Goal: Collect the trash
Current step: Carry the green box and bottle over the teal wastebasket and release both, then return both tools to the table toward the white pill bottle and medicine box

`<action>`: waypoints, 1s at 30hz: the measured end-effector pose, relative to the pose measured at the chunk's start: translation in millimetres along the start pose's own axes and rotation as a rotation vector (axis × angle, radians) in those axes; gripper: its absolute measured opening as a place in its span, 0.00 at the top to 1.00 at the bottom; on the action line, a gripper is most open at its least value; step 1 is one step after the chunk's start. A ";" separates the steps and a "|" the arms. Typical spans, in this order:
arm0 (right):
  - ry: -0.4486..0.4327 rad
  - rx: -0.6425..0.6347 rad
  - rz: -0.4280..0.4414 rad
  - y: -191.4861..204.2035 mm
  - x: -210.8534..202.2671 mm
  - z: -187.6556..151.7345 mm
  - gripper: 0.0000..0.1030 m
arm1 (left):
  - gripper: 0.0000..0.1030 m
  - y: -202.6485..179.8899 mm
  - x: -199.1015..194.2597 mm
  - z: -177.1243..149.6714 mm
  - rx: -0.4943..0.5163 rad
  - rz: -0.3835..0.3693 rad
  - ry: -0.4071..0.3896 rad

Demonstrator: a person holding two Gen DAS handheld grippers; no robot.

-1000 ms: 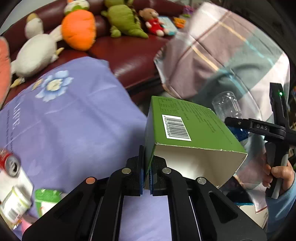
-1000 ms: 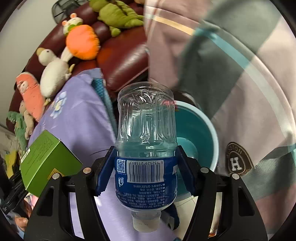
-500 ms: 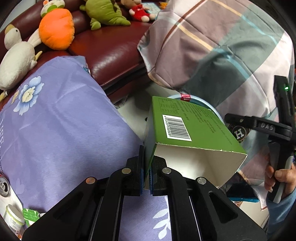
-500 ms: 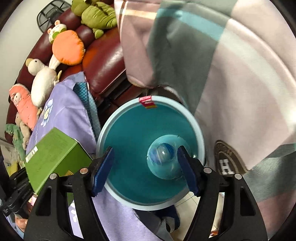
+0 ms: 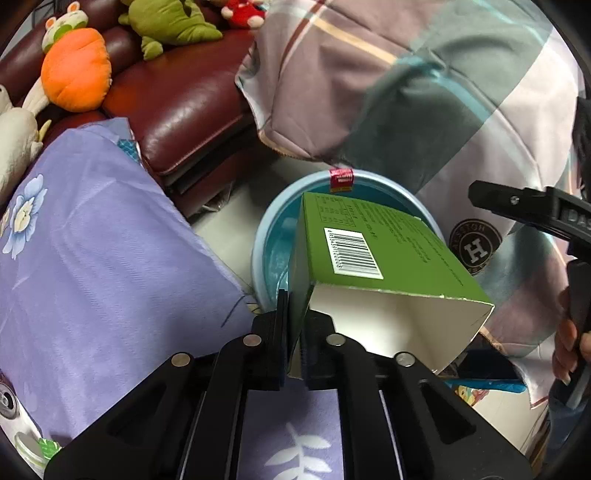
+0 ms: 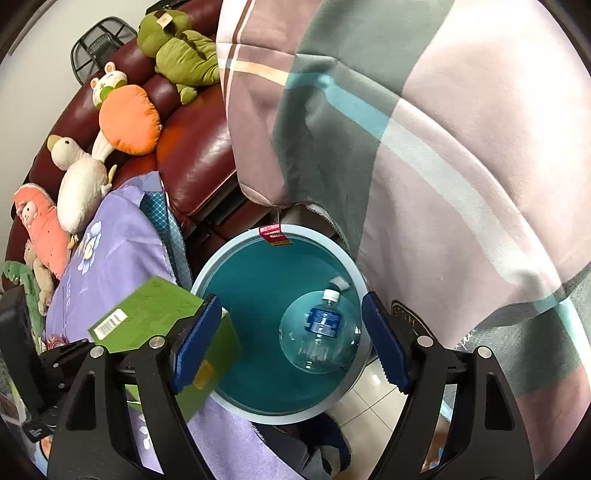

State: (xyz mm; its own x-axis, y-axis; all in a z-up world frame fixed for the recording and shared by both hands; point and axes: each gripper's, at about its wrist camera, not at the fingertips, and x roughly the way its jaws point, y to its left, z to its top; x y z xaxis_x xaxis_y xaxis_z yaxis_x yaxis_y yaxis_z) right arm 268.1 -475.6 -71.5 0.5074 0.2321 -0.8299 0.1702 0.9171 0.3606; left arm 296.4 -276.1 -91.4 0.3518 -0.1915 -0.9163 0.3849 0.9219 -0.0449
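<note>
The left gripper (image 5: 293,332) pinches one thin wall of the green box (image 5: 369,251), with its two fingers almost touching. The box is open at the near end and white inside, and it hangs over the near left rim of the bin (image 5: 273,236). In the left view the box hides most of the bin, so you cannot see what is in there. The right view looks straight down into the bin (image 6: 229,273) and shows the bottle (image 6: 321,332) lying at the bottom, cap pointing far, with a blue label. The right gripper (image 6: 291,339) is wide open above the bin and has nothing in it. The right view also shows the box (image 6: 147,314) at the left, partly behind the left blue pad (image 6: 195,339). Only the left view shows the hand (image 5: 569,347) on the handle at the far right. A purple cloth (image 5: 92,266) with flowers lies left of the bin. Behind it is a red sofa (image 5: 184,107) with an orange toy (image 5: 75,70), a green toy (image 5: 166,26) and a white duck (image 6: 79,177). A big checked blanket (image 6: 443,129) fills the right side and hangs just over the far rim of the bin.
</note>
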 end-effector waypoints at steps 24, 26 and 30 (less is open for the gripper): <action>0.042 0.000 -0.058 10.3 -3.6 -8.1 0.24 | 0.25 17.0 -24.9 -15.7 -0.066 0.017 -0.058; 0.042 -0.005 -0.060 15.0 -6.0 -10.4 0.24 | 0.24 23.7 -30.9 -22.8 -0.084 0.019 -0.061; 0.060 -0.034 -0.058 33.0 -9.3 -18.4 0.24 | 0.20 39.1 -47.8 -40.0 -0.116 0.031 -0.080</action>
State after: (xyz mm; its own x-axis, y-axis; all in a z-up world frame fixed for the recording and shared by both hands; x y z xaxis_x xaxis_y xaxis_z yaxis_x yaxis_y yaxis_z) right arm 253.5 -441.6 -59.8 0.4455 0.1965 -0.8735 0.1681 0.9399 0.2972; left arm 260.6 -217.5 -65.2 0.4305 -0.1842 -0.8836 0.2732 0.9596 -0.0669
